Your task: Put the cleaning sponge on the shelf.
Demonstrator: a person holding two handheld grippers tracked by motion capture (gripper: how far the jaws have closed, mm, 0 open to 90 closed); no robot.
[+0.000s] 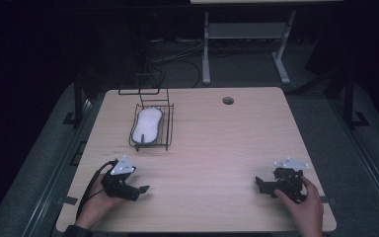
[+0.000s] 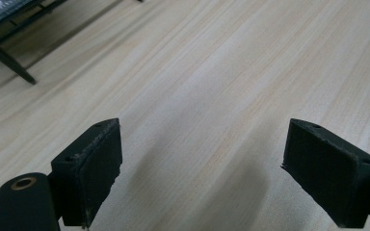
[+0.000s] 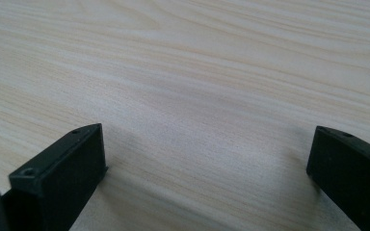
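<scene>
A black wire basket [image 1: 168, 129] stands on the far left part of the wooden table [image 1: 217, 148], with a white oblong object [image 1: 147, 124] lying inside it. My left gripper [image 1: 140, 190] rests low at the table's front left, held by a hand, its jaws wide apart over bare wood [image 2: 202, 159]. My right gripper [image 1: 259, 185] sits at the front right in the other hand, also open with nothing between its jaws [image 3: 207, 168]. A corner of the basket's frame [image 2: 9, 62] shows at the top left of the left gripper view.
A round cable hole [image 1: 228, 100] is near the table's far edge. A thin wire frame [image 1: 140, 79] rises behind the basket. White desk legs [image 1: 206, 49] and cables stand on the dark floor beyond the table.
</scene>
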